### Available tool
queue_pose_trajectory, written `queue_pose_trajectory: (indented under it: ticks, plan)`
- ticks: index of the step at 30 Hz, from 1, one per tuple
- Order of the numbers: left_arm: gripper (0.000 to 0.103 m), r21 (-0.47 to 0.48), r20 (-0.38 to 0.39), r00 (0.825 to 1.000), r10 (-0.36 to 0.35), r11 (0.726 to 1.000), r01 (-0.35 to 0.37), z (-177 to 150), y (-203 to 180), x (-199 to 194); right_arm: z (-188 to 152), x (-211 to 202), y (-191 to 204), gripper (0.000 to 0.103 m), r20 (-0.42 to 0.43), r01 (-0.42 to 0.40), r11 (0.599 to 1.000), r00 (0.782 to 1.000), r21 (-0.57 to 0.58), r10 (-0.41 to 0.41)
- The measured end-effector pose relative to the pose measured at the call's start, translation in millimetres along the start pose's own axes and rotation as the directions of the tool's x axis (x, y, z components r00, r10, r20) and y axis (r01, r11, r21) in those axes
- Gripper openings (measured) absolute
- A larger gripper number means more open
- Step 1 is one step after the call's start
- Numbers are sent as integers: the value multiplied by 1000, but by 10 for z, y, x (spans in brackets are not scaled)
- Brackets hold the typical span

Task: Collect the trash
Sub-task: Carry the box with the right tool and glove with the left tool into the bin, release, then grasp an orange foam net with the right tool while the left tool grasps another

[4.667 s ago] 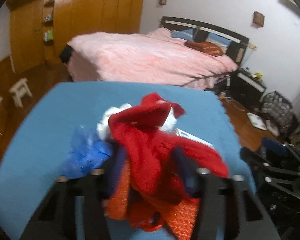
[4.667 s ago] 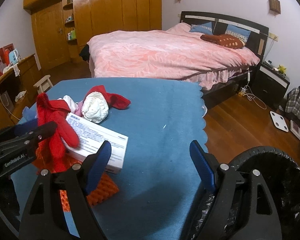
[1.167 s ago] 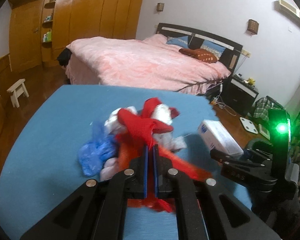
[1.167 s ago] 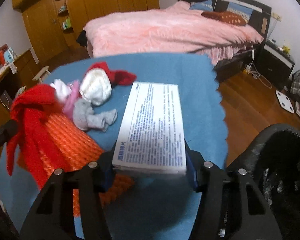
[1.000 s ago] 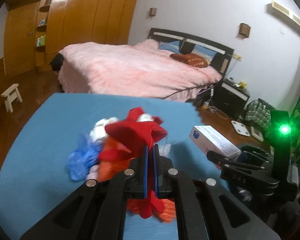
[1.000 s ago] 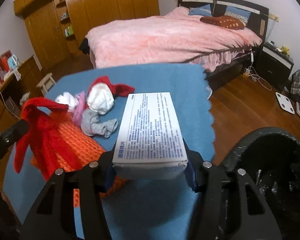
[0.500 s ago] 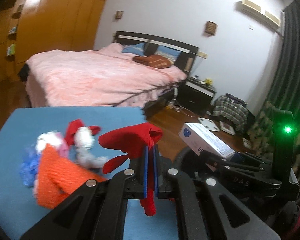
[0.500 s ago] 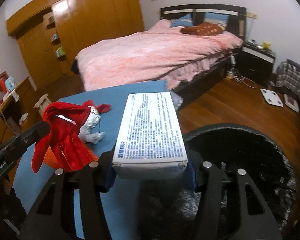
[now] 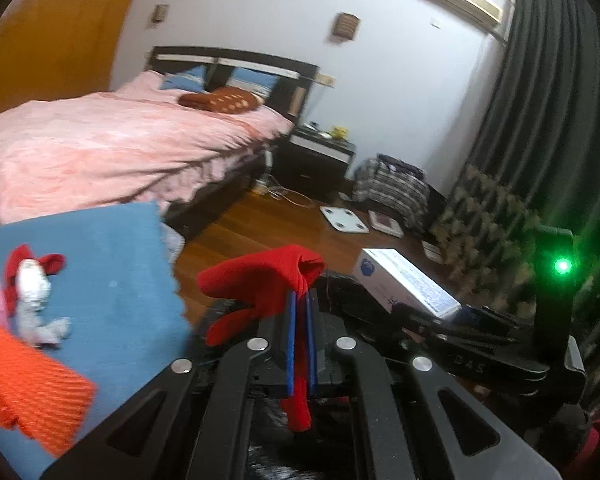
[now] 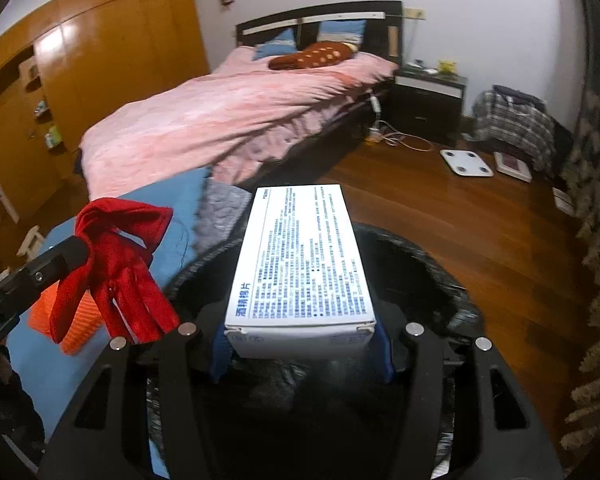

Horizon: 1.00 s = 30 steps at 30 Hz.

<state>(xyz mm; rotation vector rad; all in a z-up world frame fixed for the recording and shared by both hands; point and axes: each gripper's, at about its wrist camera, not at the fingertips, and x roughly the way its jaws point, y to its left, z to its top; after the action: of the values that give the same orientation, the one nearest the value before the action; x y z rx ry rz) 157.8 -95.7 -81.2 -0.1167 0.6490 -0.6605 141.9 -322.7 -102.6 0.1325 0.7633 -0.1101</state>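
Both loads are basically at the black trash bin (image 10: 420, 264) now. Right tongs (image 10: 300, 344) are clamped on the white box (image 10: 300, 256), its long axis pointing away, right above the opening. Left tongs (image 9: 300, 312), pressed together, pinch a red glove (image 9: 260, 280) near the rim, tabletop side.

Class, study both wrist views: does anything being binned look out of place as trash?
Yes. The left gripper is shut on a red glove, intact clothing rather than obvious rubbish, held beside the black bin. The right gripper holds a white box over the bin, which fits.
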Motion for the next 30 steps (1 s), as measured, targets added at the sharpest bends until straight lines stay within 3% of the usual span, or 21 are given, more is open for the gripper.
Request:
queue_pose_trajectory:
  ticks: [2,6,7,8,12,16,20,25,26,30]
  plan:
    - [11,14,-25,1000,-15,1000,16,-34,-54,88,-40,-1,-86,55,6,26,1000,1000,3,-26]
    - [39,25,-45,999,6,1000,-5,-114,-13,123,-99,-17,-187,81,20,64,998,998,5,-64]
    - [43,24,-45,999,17,1000,-15,-129,10,106,-117,-16,-190,83,25,64,998,998,2,-65]
    - [54,22,-42,998,41,999,-41,-151,57,64,-119,-17,-181,88,28,64,998,998,1,-64]
    - [73,12,-16,990,139,990,-139,-193,278,-101,-135,-35,-11,95,43,21,1000,999,-9,-21]
    - [83,-10,8,969,249,969,-249,-259,561,-331,-139,-9,294,95,51,-44,998,998,-42,46]
    - [84,-33,20,935,355,934,-354,-358,914,-609,-125,63,666,95,44,-107,991,993,-86,111]
    - [84,-67,33,870,492,869,-489,-493,1314,-955,-143,198,1214,95,26,-197,969,979,-147,202]
    - [84,-71,32,850,525,850,-522,-535,1416,-1029,-142,217,1310,95,22,-211,965,976,-155,217]
    - [83,-105,9,809,588,805,-584,-645,1725,-1191,-176,307,1777,95,16,-271,938,960,-216,281]
